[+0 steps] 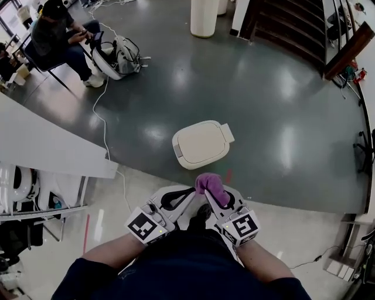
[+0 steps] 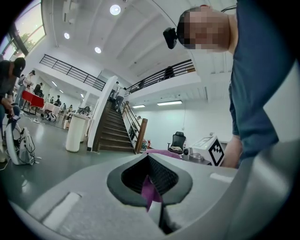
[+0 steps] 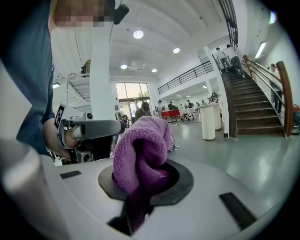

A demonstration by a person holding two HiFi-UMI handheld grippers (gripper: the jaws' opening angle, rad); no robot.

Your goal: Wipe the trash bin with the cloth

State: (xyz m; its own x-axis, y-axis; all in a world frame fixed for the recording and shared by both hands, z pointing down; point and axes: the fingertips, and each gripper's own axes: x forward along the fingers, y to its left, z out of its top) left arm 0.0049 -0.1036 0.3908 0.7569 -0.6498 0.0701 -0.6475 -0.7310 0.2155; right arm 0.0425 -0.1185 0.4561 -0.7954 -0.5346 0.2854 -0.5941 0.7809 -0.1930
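Note:
A low trash bin (image 1: 201, 144) with a cream lid stands on the dark floor just ahead of me. Both grippers are held close to my body, tips together. My right gripper (image 1: 215, 196) is shut on a bunched purple cloth (image 1: 211, 184); in the right gripper view the cloth (image 3: 140, 150) bulges out above the jaws of the right gripper (image 3: 136, 206). My left gripper (image 1: 188, 194) is also shut, and in the left gripper view a thin strip of the purple cloth (image 2: 149, 191) sits pinched in the seam of the left gripper (image 2: 152, 201). Both grippers are short of the bin, not touching it.
A white counter (image 1: 47, 146) runs along my left. A white cable (image 1: 102, 126) trails over the floor to a backpack (image 1: 120, 57) beside a seated person (image 1: 58, 35). A tall white cylinder bin (image 1: 204, 17) and a staircase (image 1: 293, 26) stand farther off.

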